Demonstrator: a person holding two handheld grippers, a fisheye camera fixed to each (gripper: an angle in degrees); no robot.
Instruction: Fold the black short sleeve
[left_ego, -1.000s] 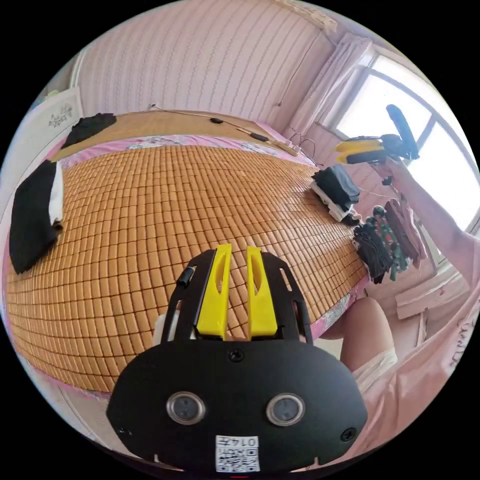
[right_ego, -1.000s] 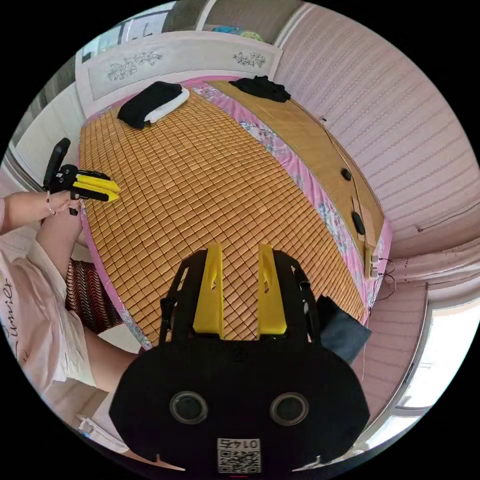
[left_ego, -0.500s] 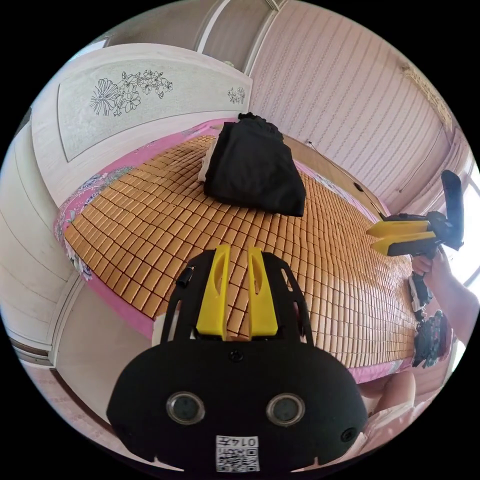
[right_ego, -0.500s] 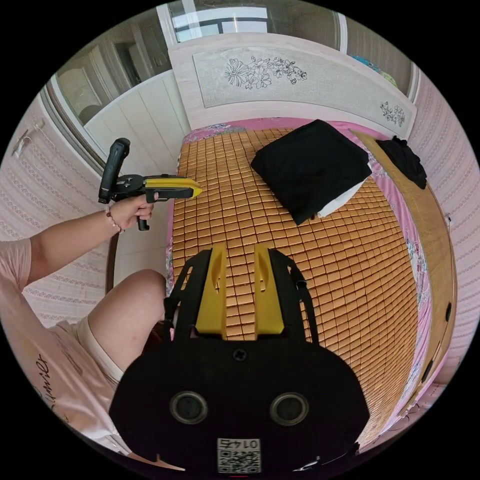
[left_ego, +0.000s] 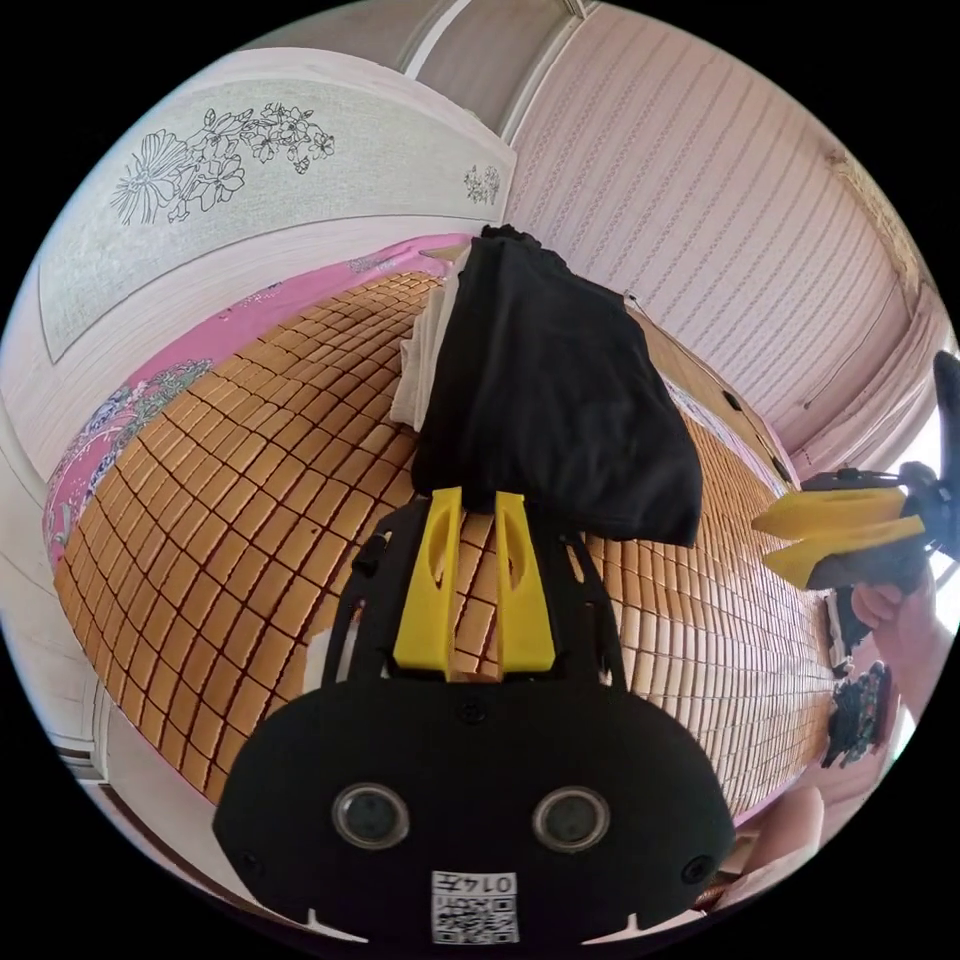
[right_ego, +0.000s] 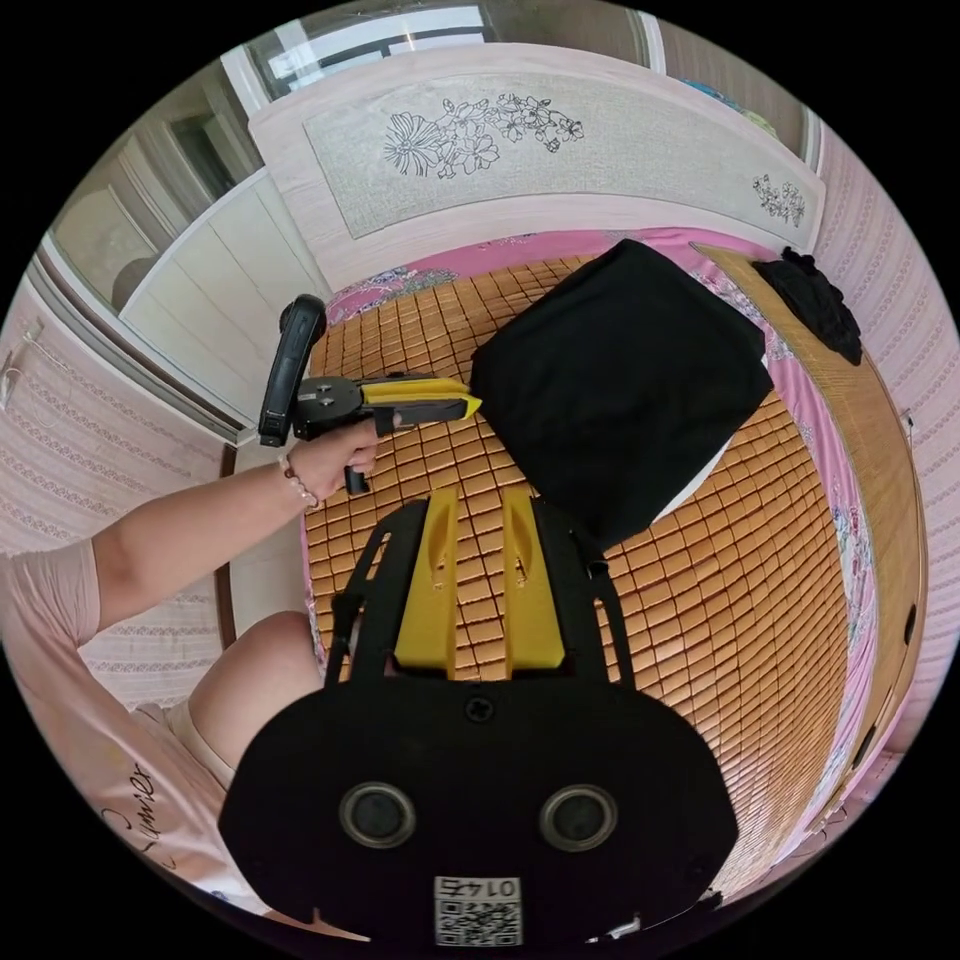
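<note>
Bamboo mat (left_ego: 250, 480); folded black garment (left_ego: 560, 400).

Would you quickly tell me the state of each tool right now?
Left tool: jaws apart, holding nothing, tips at the edge of the folded black garment.
Right tool: jaws apart, holding nothing, just short of that garment.

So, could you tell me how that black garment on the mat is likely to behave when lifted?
The black garment is probably floppy: its edges curve softly over the white fabric beneath. It looks folded, so layers may unfold. On the slatted mat it would likely slide.
</note>
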